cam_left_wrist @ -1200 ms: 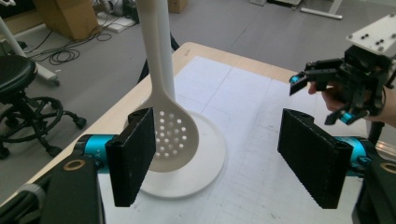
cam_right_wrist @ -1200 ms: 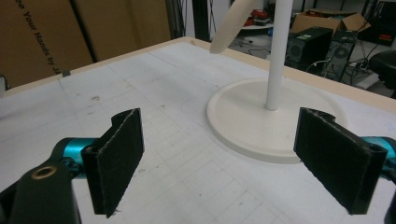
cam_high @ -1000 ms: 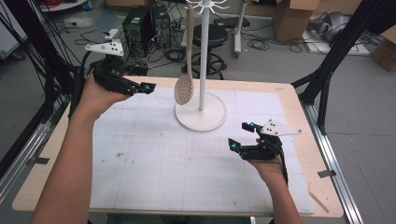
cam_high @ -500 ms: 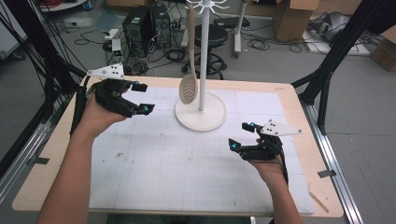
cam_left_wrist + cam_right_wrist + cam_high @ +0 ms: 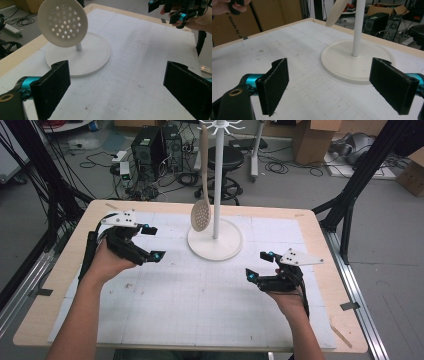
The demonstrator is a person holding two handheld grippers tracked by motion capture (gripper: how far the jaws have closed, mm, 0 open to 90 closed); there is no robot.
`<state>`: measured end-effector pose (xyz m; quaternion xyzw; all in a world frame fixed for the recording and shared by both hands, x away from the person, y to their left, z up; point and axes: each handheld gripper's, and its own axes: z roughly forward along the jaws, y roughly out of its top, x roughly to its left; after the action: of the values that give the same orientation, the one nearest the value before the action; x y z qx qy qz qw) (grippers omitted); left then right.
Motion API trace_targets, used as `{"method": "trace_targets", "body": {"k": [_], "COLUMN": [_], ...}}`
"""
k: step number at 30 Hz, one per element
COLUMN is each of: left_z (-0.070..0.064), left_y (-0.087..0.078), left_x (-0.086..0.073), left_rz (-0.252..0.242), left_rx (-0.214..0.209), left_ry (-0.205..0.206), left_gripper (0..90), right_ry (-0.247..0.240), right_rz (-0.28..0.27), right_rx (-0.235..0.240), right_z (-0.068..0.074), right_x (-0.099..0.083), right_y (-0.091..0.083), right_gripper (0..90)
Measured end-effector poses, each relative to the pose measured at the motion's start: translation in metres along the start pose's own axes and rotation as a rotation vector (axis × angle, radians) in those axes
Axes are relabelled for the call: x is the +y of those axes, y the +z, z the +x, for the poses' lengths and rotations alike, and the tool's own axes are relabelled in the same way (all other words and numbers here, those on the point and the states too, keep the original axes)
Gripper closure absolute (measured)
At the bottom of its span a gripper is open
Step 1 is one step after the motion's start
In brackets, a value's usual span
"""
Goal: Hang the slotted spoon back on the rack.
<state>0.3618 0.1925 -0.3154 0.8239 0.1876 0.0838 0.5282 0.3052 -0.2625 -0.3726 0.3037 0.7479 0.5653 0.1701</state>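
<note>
Slotted spoon (image 5: 201, 213) hangs on stand (image 5: 215, 240), between and beyond both grippers. Left gripper (image 5: 151, 243) wide open, empty. Right gripper (image 5: 260, 264) wide open, empty.

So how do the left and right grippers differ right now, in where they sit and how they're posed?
The left gripper is farther up the table, beside the hanging slotted spoon; the right gripper is nearer the person, below and right of the stand's base. The left gripper's view faces the spoon's perforated bowl; the right gripper's view faces the stand's pole. Both are open and hold nothing.
</note>
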Motion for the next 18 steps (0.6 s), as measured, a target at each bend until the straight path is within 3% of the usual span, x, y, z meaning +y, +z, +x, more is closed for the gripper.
{"method": "trace_targets", "body": {"k": [8,18], "left_z": [-0.006,-0.014], "left_y": [-0.011,-0.021], "left_x": [-0.024,-0.054], "left_rz": [-0.108,-0.140], "left_rx": [-0.025,-0.008], "left_ry": [-0.010,-0.011], "left_gripper": [6.4,5.2], "right_ry": [-0.002,-0.001], "right_rz": [0.012,0.031], "right_rx": [-0.001,0.004], "right_z": [0.000,0.001], "right_x": [-0.002,-0.004], "right_y": [0.002,0.006], "right_gripper": [15.4,15.4]}}
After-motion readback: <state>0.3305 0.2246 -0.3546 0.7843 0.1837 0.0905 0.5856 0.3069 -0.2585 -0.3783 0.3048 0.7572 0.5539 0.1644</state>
